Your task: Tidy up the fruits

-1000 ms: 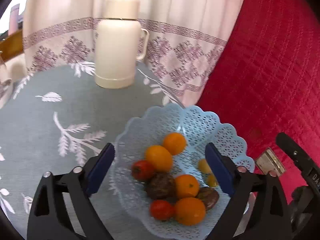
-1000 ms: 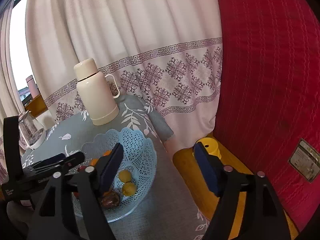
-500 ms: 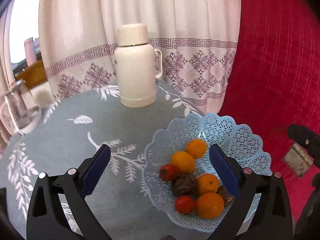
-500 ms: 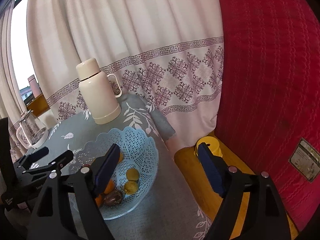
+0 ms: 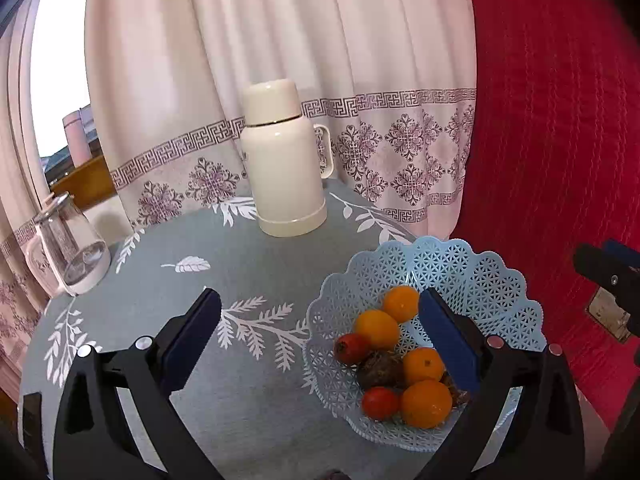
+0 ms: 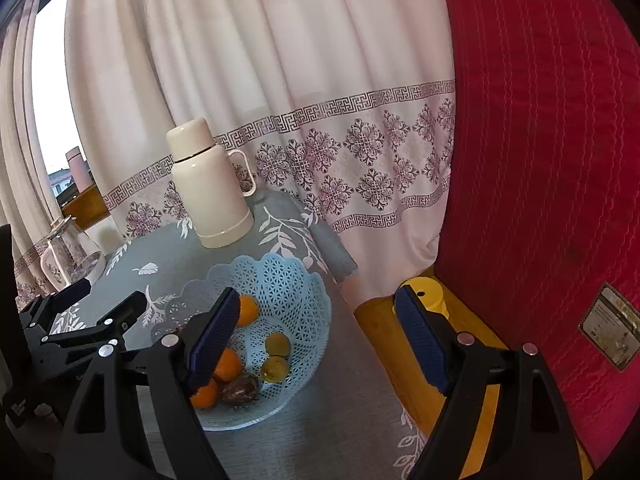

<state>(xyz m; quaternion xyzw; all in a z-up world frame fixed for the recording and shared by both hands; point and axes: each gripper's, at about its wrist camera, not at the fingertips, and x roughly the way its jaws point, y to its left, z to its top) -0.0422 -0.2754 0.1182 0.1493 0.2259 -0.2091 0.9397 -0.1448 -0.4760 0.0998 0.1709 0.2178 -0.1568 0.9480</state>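
A pale blue lattice basket [image 5: 460,264] stands on the grey leaf-print tablecloth [image 5: 224,264] near the table's right edge. In it lie several oranges [image 5: 426,404], two red tomatoes [image 5: 380,402] and dark brown fruits [image 5: 380,370]. The right wrist view also shows two small yellow-green fruits [image 6: 277,344] in the basket [image 6: 288,280]. My left gripper [image 5: 320,320] is open wide and empty, hanging over the cloth just left of the basket. My right gripper [image 6: 318,320] is open and empty, above the basket's right side and the table edge. The left gripper [image 6: 108,296] appears at the left there.
A cream thermos jug [image 5: 286,160] stands at the back of the table and a glass jar [image 5: 68,244] at the far left. White patterned curtains hang behind. A red quilted cover [image 5: 560,160] fills the right. A yellow object [image 6: 424,292] sits on a wooden seat beside the table.
The left gripper has drawn back from over the basket, up and leftward; the basket now sits right of its jaws and the glass jar has come into view. The right gripper has barely shifted.
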